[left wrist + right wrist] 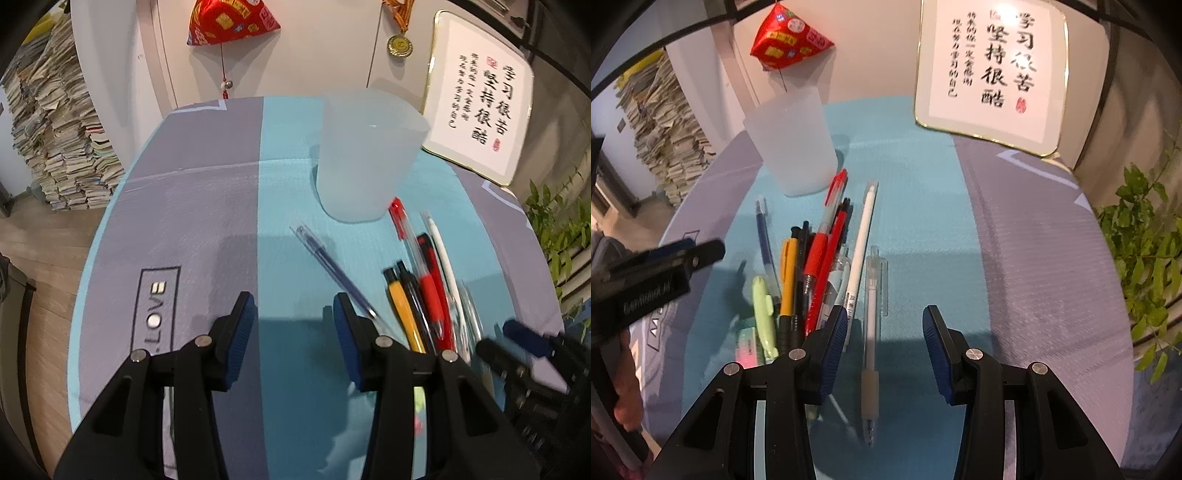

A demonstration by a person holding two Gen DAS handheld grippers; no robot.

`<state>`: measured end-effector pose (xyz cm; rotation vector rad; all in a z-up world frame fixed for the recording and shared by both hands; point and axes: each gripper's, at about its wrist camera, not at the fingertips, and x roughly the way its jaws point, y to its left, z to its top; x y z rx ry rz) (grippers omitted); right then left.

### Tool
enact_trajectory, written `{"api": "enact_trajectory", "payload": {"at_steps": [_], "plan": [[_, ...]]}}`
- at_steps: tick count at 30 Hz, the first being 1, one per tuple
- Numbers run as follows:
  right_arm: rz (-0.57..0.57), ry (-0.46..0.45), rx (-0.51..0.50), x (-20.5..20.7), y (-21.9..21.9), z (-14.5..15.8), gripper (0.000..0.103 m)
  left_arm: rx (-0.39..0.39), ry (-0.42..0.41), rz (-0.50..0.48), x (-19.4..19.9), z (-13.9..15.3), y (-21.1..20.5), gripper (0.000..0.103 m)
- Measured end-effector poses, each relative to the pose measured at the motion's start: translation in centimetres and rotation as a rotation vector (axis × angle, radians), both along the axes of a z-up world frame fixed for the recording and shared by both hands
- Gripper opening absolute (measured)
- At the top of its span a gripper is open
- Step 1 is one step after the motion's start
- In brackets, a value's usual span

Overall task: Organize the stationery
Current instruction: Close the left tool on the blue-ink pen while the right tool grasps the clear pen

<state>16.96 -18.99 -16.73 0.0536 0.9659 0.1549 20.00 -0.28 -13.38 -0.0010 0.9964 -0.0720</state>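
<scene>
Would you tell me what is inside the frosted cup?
The cup looks empty: no pen sticks out above its rim. Its frosted wall hides whether anything small lies at the bottom.

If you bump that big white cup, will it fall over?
Probably quite easily. The cup looks like thin frosted plastic and nothing shows through its cloudy wall, so it is likely light. It is tall, and its base is narrower than its rim, so a push near the top may tip it. On the tablecloth, a low nudge might just slide it.

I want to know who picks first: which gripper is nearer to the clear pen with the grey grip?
Right. The right gripper has the clear pen lying between its open jaws; the left gripper is far off to its side, over bare cloth.
</scene>
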Motion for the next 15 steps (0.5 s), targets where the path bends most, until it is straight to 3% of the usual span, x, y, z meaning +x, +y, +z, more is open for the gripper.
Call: {"api": "enact_trajectory", "payload": {"at_steps": [15], "plan": [[0.005, 0.004, -0.090, 2.4, 0.8, -0.8, 0.044, -0.021, 0.083, 0.039, 4.9, -1.8, -0.6, 0.043]]}}
